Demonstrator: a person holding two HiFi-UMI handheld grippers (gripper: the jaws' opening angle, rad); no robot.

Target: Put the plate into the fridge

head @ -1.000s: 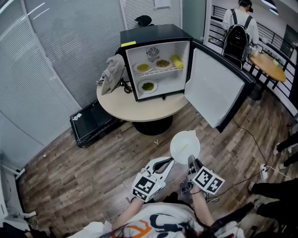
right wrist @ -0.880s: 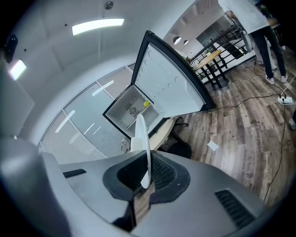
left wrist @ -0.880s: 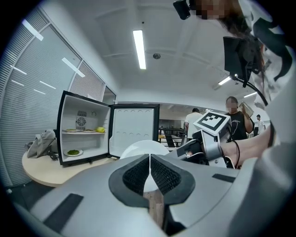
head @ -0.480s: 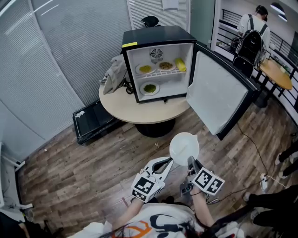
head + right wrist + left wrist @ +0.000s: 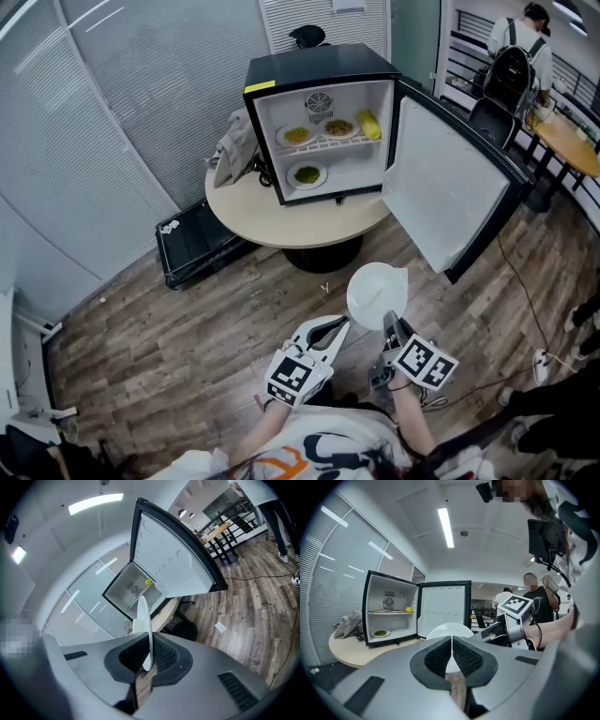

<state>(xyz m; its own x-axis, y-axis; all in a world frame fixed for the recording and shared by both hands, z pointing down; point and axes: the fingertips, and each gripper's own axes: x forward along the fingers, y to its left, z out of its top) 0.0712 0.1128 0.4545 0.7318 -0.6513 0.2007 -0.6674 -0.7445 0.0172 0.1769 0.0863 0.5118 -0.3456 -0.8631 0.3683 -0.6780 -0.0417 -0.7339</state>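
Note:
A white empty plate (image 5: 377,294) is held over the wooden floor, my right gripper (image 5: 391,325) shut on its near rim. In the right gripper view the plate (image 5: 144,618) stands edge-on between the pads of the gripper (image 5: 147,657). My left gripper (image 5: 338,325) is just left of the plate, shut with nothing in it (image 5: 451,640). The black mini fridge (image 5: 323,112) stands open on a round table (image 5: 281,223), well ahead of both grippers. Its shelves carry plates of food (image 5: 307,174) and a yellow item (image 5: 369,124).
The fridge door (image 5: 450,192) swings out to the right. A grey cloth (image 5: 234,145) lies beside the fridge. A black case (image 5: 195,246) sits on the floor at the left. A person with a backpack (image 5: 516,58) stands by a wooden table (image 5: 574,142). A cable (image 5: 520,286) runs along the floor at the right.
The head view has shifted a little, so the fridge and table sit slightly further right. Both grippers and the plate keep the same pose; the plate stays gripped.

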